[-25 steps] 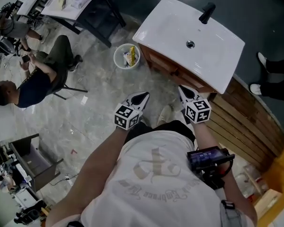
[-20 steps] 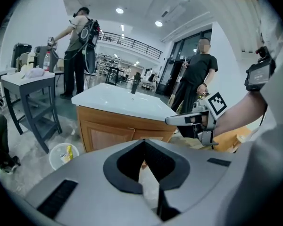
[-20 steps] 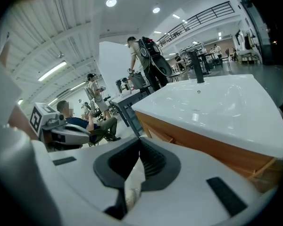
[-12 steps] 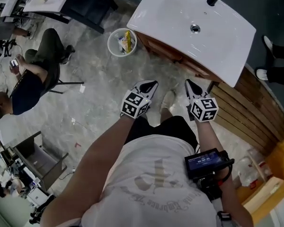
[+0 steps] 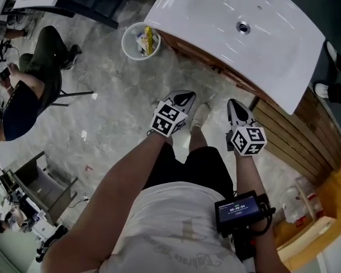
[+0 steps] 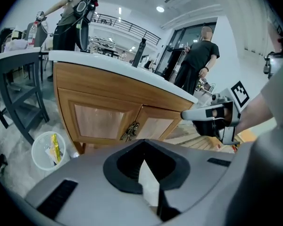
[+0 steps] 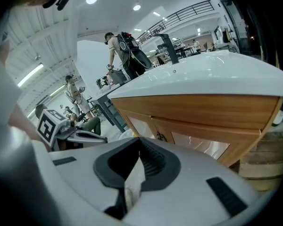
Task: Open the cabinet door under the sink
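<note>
Under the wide white ceramic sink (image 5: 227,33) stands the warm-brown wooden cabinet (image 6: 104,86) on a grey marbled floor (image 5: 119,101). Its two panelled doors both look closed. The left-hand panelled door (image 6: 96,121) and the right-hand one (image 6: 155,126) meet at a pair of small dark ornate metal pulls (image 6: 130,131). A round white waste bin (image 5: 137,40) sits on the floor just beside the cabinet's far corner.

The left tongs (image 5: 182,100) and the right tongs (image 5: 234,104) hang in front of the person's body, aimed at the cabinet front and well short of it. Both are pressed together with nothing between them, as each gripper view shows.

This looks like the approach, with the door itself untouched. To do it well, one pair of tongs should spread before it nears the pulls. It should then come in square to the seam and pinch only one pull, since the two sit almost touching. The pull should follow the door's hinge arc outward, not a straight line back. The spare tongs are best kept out of the swing.
</note>
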`<state>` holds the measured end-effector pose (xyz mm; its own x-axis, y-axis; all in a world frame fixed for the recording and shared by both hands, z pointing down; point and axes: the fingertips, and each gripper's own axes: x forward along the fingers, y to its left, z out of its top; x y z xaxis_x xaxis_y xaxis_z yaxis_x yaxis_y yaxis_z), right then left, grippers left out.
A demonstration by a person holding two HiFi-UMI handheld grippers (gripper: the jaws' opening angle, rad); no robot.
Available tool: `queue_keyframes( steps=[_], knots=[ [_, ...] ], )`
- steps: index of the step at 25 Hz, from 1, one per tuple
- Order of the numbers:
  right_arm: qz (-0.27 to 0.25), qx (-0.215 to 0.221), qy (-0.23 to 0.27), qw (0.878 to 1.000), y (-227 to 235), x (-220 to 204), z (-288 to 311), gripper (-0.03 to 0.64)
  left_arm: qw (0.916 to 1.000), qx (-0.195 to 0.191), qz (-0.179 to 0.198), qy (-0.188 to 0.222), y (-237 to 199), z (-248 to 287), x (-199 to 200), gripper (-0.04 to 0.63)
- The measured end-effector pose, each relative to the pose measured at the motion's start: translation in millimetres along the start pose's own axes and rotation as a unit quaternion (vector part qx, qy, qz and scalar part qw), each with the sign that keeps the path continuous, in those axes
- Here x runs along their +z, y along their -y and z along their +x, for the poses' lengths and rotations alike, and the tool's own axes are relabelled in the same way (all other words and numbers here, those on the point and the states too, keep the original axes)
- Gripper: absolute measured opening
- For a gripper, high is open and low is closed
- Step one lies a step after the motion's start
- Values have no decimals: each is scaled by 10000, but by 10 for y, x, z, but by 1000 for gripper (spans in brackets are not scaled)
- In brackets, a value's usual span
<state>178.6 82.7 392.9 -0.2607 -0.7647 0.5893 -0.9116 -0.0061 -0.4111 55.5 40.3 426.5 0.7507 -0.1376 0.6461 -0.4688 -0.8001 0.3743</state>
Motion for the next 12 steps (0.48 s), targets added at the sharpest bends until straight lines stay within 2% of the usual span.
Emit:
queue_keyframes(
  steps=[12],
  knots=[
    [31, 71, -223, 9997, 253, -306, 280, 14, 9999, -41, -99, -31, -175, 790, -83, 11]
  ],
)
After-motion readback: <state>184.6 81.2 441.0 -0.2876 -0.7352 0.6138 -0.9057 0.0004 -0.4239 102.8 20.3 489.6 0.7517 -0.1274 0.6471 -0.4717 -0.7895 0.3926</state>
